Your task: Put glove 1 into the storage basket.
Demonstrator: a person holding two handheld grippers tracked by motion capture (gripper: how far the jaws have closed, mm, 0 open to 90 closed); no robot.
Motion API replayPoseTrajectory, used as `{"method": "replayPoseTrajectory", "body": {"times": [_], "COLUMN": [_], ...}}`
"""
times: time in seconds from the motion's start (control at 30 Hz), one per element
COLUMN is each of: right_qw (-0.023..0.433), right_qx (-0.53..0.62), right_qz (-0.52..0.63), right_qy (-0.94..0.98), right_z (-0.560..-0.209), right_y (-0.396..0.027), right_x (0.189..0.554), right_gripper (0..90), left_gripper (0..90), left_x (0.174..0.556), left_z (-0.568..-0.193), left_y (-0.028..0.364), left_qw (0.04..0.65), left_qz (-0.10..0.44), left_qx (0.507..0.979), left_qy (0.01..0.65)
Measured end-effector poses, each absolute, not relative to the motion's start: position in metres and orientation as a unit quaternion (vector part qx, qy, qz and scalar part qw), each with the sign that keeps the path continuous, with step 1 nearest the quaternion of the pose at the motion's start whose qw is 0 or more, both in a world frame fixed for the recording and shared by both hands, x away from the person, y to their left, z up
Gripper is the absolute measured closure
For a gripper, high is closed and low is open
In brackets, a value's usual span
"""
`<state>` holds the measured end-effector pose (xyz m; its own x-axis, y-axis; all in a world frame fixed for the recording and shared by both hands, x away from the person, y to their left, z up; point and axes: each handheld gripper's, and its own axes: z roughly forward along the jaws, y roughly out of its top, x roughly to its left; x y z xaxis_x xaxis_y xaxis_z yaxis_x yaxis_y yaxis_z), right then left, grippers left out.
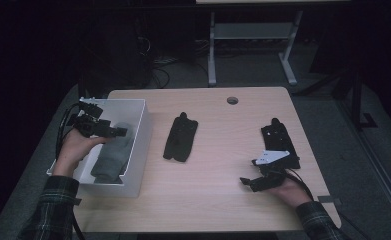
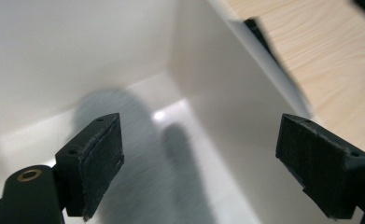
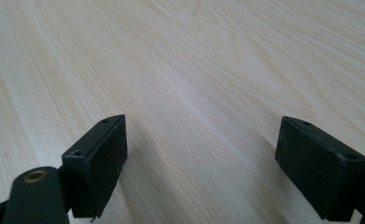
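Grey folded cloth (image 1: 110,155) lies in the white open box (image 1: 142,131) at the desk's left edge, directly beneath the spread, empty left tool (image 1: 119,132). Nearer the right edge, the right tool (image 1: 247,183) rests spread beside a black glove (image 1: 279,140).

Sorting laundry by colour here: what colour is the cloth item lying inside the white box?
Grey; the cloth item shows best in the high view, inside the white box.
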<state>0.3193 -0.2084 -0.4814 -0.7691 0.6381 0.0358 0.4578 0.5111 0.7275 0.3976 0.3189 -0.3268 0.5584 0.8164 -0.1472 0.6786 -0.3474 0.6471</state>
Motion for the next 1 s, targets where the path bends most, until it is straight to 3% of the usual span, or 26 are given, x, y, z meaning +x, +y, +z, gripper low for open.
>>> {"method": "replayPoseTrajectory", "body": {"times": [0.5,1.0], "right_qw": [0.120,0.121], "right_qx": [0.319,0.322], "right_qz": [0.378,0.377], "right_qy": [0.861,0.860], "right_z": [-0.481,-0.481], "right_y": [-0.208,-0.208], "right_x": [0.319,0.319], "right_gripper": [16.0,15.5], "left_gripper": [13.6,13.8], "left_x": [0.380,0.360], "left_z": [-0.308,-0.329], "left_y": [0.241,0.168], "left_qw": [0.379,0.392], "left_qz": [0.104,0.088], "left_qx": [0.830,0.845], "left_qy": [0.396,0.354]}}
